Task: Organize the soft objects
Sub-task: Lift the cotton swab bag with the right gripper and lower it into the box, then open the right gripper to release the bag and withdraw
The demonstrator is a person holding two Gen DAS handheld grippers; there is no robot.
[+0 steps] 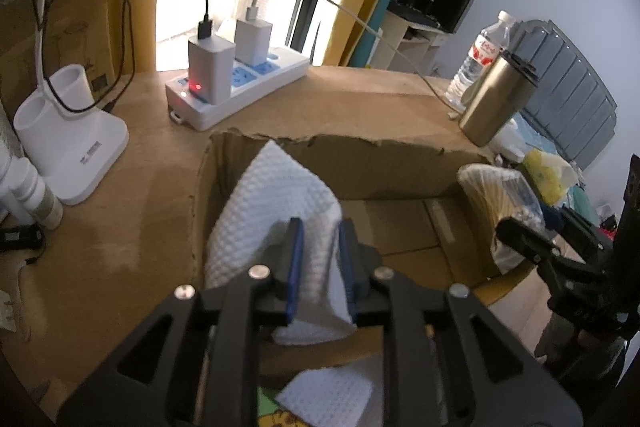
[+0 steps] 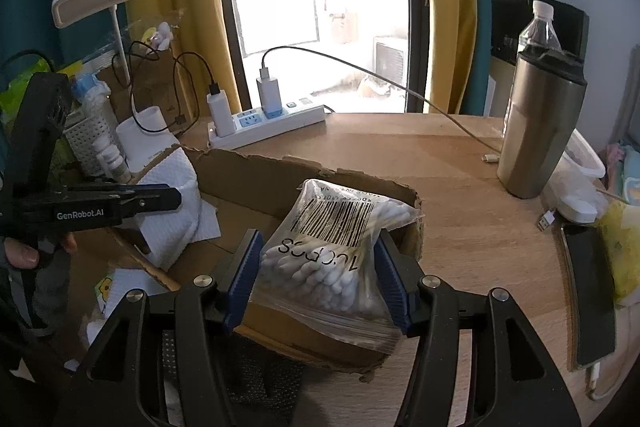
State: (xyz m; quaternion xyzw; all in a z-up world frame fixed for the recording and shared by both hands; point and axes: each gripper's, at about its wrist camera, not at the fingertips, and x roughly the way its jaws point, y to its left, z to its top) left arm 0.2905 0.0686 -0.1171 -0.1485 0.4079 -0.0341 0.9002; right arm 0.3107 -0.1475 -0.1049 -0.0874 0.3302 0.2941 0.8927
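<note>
My left gripper (image 1: 319,227) is shut on a white waffle-textured cloth (image 1: 276,199) and holds it over the left part of an open cardboard box (image 1: 360,163). My right gripper (image 2: 318,241) is shut on a clear zip bag of cotton swabs (image 2: 332,247) with a barcode, held above the box's right part (image 2: 256,167). The swab bag also shows in the left wrist view (image 1: 496,203), held by the right gripper (image 1: 532,243). The left gripper (image 2: 160,199) and cloth (image 2: 172,207) show in the right wrist view.
A white power strip (image 1: 240,95) with chargers and cables lies behind the box. A white lamp base (image 1: 68,143) stands at left. A steel tumbler (image 2: 536,123) and a water bottle (image 2: 538,27) stand at right, near a phone (image 2: 588,287). Another white cloth (image 1: 332,395) lies below the left gripper.
</note>
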